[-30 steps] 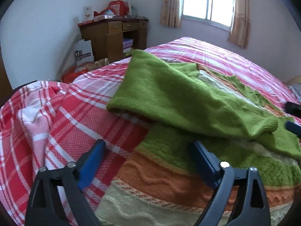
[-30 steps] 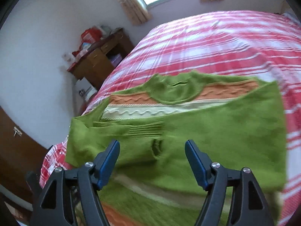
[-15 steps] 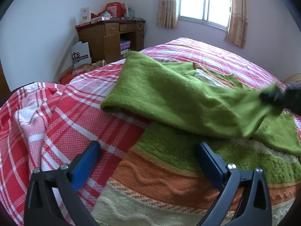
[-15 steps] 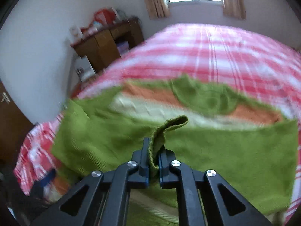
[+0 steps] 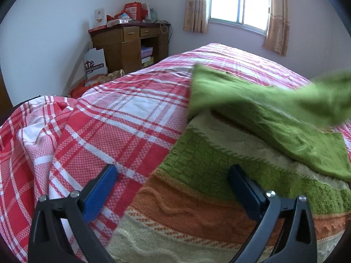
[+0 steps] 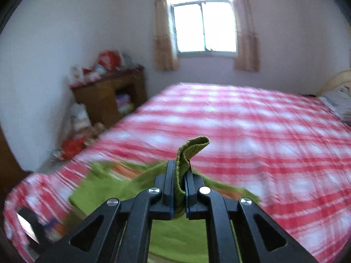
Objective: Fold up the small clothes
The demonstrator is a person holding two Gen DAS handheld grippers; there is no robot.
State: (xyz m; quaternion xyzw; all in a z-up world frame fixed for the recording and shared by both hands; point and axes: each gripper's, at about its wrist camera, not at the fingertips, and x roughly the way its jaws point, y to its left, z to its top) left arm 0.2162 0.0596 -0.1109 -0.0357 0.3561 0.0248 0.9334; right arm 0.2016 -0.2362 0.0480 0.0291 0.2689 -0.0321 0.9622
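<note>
In the left wrist view, the left gripper [image 5: 173, 188] is being held wide open and empty over the near edge of the bed [image 5: 136, 109]; 1 blue pad is hovering over the red plaid cover, the other over the striped body of the sweater [image 5: 208, 175]. The sweater is lying spread at the bed's near right side, and its green sleeve [image 5: 274, 107] is being drawn up and away to the right, blurred.

In the right wrist view, the right gripper [image 6: 179, 188] is being kept clenched on the ribbed cuff [image 6: 193, 146] of that sleeve, which is sticking up between the 2 pads above the bed. The knit is judged to be soft, light and stretchy, so it is likely to drape and sag; the firmer ribbed cuff and hem edges are judged the best places to be gripped.
</note>
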